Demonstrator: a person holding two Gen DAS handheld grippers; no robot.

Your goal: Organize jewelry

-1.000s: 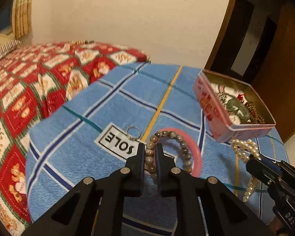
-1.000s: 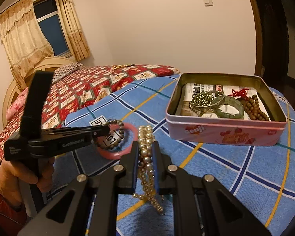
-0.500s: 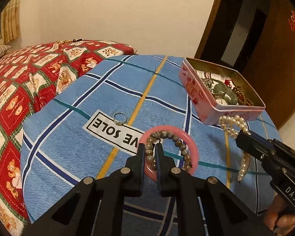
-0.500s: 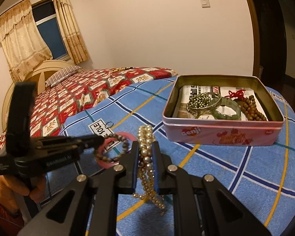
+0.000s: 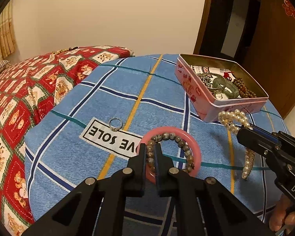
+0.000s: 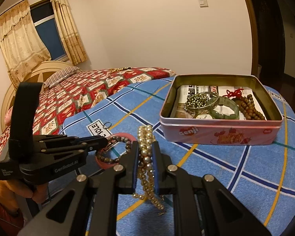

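My left gripper is shut on a grey-brown bead bracelet and holds it above the blue blanket, over a pink bangle. My right gripper is shut on a pearl necklace, whose strands hang below the fingers. The necklace also shows in the left wrist view, held by the right gripper. The left gripper and the bracelet show in the right wrist view. An open pink tin stands ahead of the right gripper and holds several bracelets and bead strings.
A small silver ring lies on the white label of the blue plaid blanket. A red patterned bedspread covers the bed to the left. A door and wall stand behind the tin.
Both grippers have lifted with their jewelry. The left gripper has raised the bead bracelet off the pink bangle and turned right toward the tin. The right gripper has moved slightly closer to the tin.
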